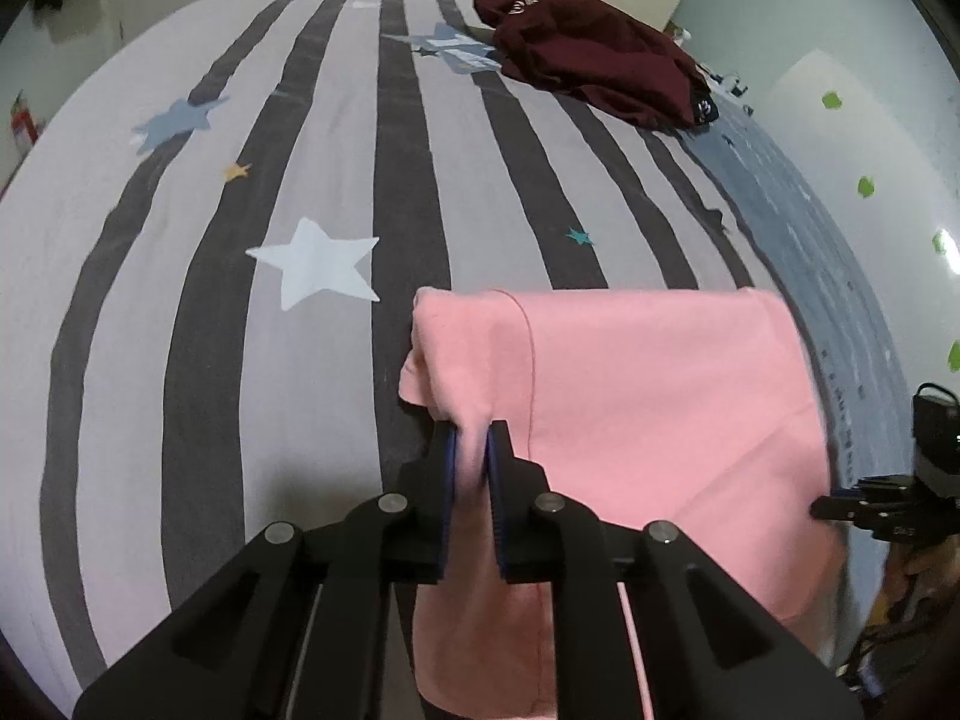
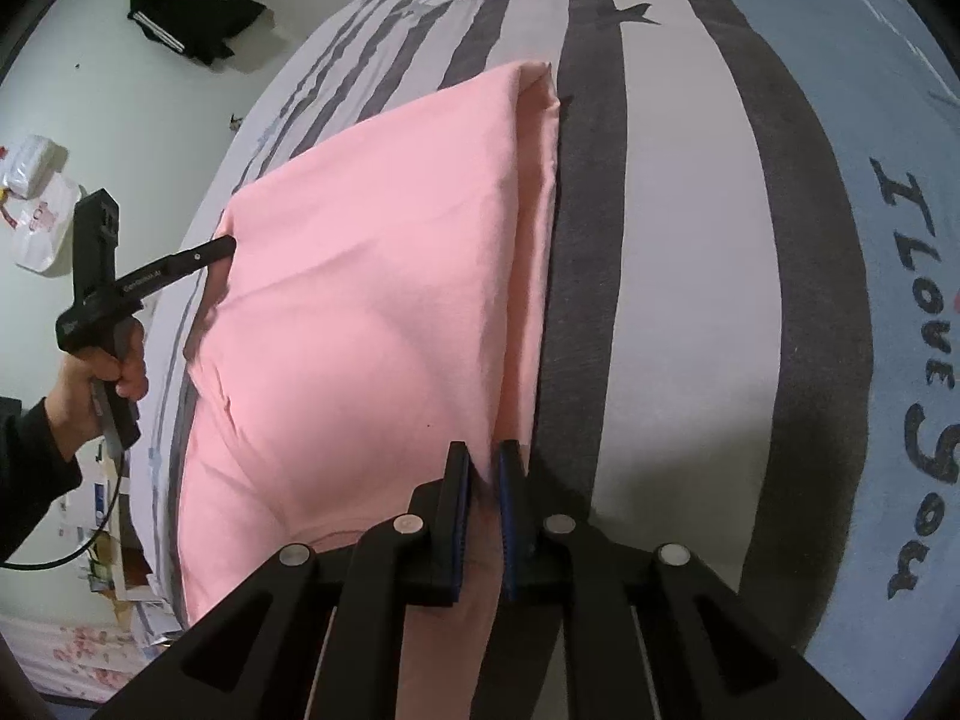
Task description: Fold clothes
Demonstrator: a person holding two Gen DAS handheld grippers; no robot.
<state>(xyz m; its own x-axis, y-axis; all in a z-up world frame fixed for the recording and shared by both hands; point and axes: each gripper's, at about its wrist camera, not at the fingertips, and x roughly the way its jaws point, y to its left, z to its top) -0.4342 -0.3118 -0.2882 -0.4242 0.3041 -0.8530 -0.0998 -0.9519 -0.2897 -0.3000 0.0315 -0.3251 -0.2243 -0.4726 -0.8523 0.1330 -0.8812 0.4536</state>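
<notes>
A pink garment [image 1: 648,396] is held up over the striped bed, partly folded. My left gripper [image 1: 471,438] is shut on one corner of it. My right gripper [image 2: 483,456] is shut on the opposite corner of the pink garment [image 2: 372,276], which hangs stretched between the two. In the right wrist view the left gripper [image 2: 222,249] shows at the cloth's far edge, held by a hand. In the left wrist view the right gripper [image 1: 840,501] shows at the cloth's right edge.
The bed cover [image 1: 336,138] has grey and dark stripes with stars. A maroon garment [image 1: 600,54] lies at the far end of the bed. A black garment [image 2: 192,15] lies on the floor, with bags [image 2: 36,204] and papers beside the bed.
</notes>
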